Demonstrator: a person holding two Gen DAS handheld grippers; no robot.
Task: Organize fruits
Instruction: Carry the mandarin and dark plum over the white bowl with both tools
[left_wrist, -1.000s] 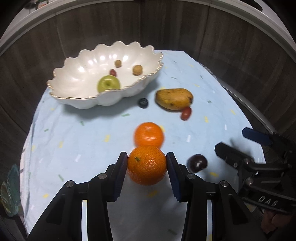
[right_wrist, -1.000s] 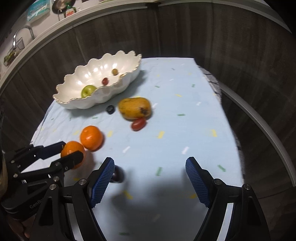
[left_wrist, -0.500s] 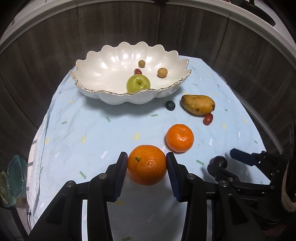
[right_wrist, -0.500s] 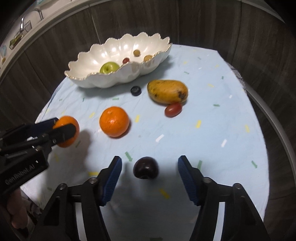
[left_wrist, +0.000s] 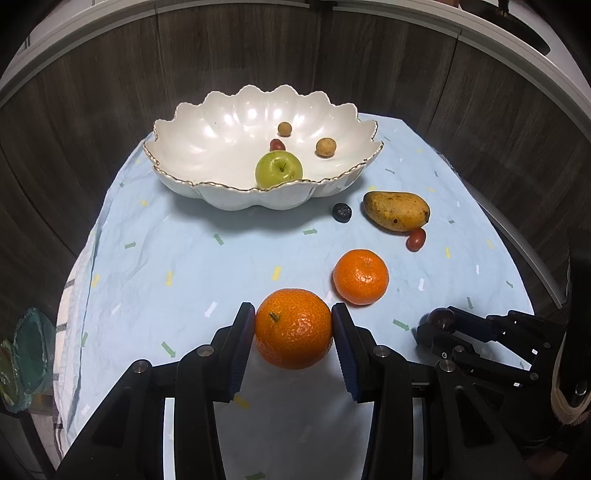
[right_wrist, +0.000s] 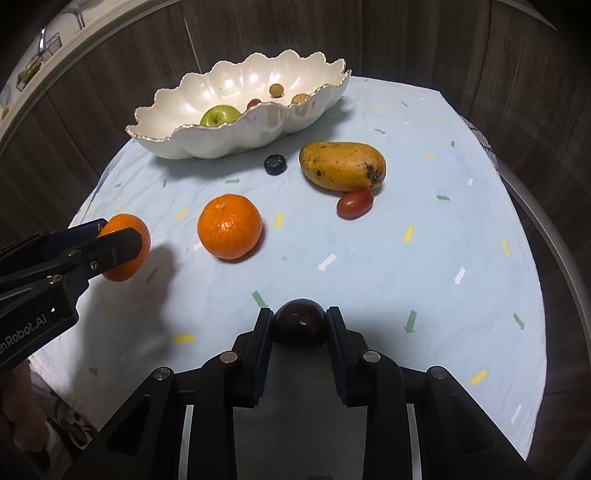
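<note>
We are partway through: the bowl (left_wrist: 192, 173) at 12 o'clock is holding an apple (left_wrist: 279, 170) and three small fruits, while the mango (right_wrist: 341, 166), one orange (right_wrist: 229, 226) and two small fruits are waiting on the bench (right_wrist: 424, 258). Our left claw (left_wrist: 293, 328) is pinching another orange (left_wrist: 293, 328); our right claw (right_wrist: 298, 325), angled downward, has just been closing on a plum (right_wrist: 298, 323) (pads touching it).
</note>
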